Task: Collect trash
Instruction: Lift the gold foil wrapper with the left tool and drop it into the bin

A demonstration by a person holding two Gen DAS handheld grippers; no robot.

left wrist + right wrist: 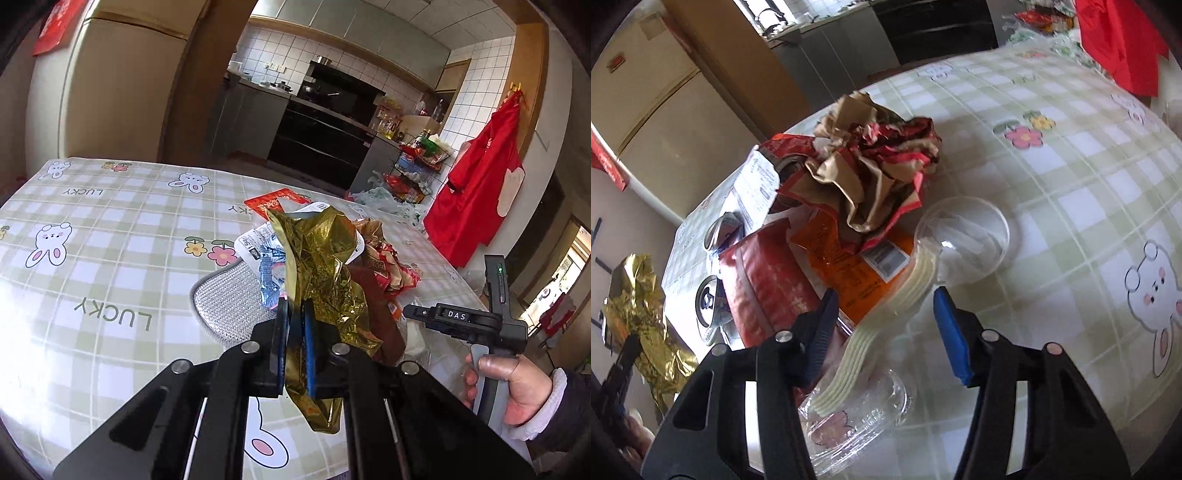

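- Your left gripper (295, 325) is clamped on a crumpled gold foil wrapper (325, 266); the foil stands up between the blue pads and hangs below them, lifted clear of the table.
- Your right gripper (886, 321) has its jaws apart, with a clear plastic container (964, 240) and its cream ribbed edge lying between them; the pads do not press on it.
- The table (110, 236) wears a green-and-white checked cloth printed with rabbits, flowers and the word LUCKY; sunlight glares on it at 8 o'clock in the left wrist view.
- The rest of the trash sits in one heap at about 12 o'clock from the right gripper: a crumpled red-and-tan wrapper (875, 162) on top of an orange packet (849, 266), a red pouch (764, 280) at 10 o'clock, and a white printed packet (757, 184) further back.
- A silver mesh mat (229, 299) lies on the cloth just under the heap.
- Your right hand (517, 387) grips its handle at 4 o'clock in the left wrist view.
- Beyond the table a kitchen opens at 12 o'clock: white tiled walls, a black oven (325, 125), grey cabinets.
- A red garment (480, 192) hangs on the wall at 2 o'clock, beside a wire rack (413, 173) crowded with packets.
- A beige refrigerator (122, 92) stands at 10 o'clock.
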